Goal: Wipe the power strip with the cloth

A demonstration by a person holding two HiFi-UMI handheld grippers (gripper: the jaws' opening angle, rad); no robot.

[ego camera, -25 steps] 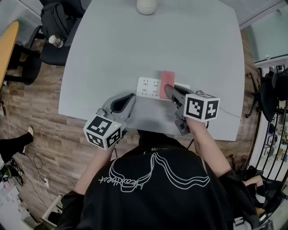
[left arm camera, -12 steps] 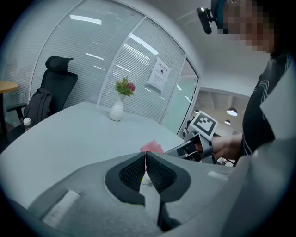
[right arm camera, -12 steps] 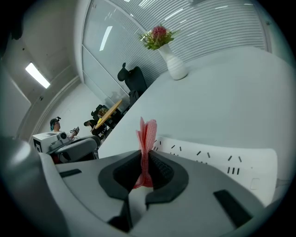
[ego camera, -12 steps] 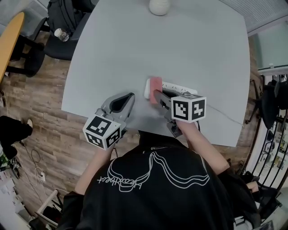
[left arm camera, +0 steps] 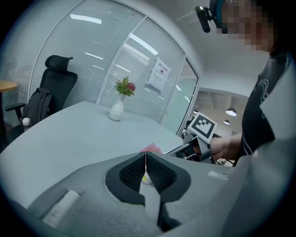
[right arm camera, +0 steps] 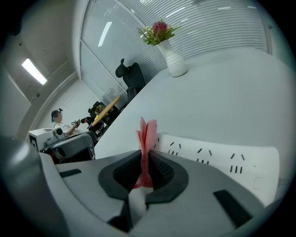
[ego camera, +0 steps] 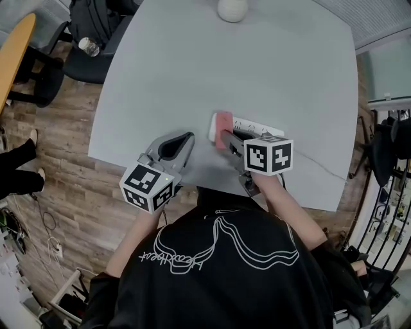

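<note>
A white power strip (ego camera: 252, 126) lies on the grey table (ego camera: 192, 58) in front of the person. My right gripper (ego camera: 227, 134) is shut on a folded pink cloth (ego camera: 223, 121), which rests over the strip's left end. In the right gripper view the cloth (right arm camera: 147, 136) sticks up between the pads, with the power strip (right arm camera: 217, 155) and its sockets stretching off to the right. My left gripper (ego camera: 187, 137) hovers over the table's near edge, left of the strip and apart from it. Its jaws stand shut with nothing held (left arm camera: 145, 159).
A white vase (ego camera: 232, 9) with flowers (right arm camera: 157, 31) stands at the table's far edge. Black office chairs (ego camera: 90, 38) and a round wooden table (ego camera: 13, 58) are to the left. A thin cable (ego camera: 321, 160) runs right from the strip. A person's legs (ego camera: 16, 167) are at the far left.
My right gripper has slid the cloth leftward along the strip, from near its middle to its left end. In the last half second it barely moved. The left gripper stayed put.
</note>
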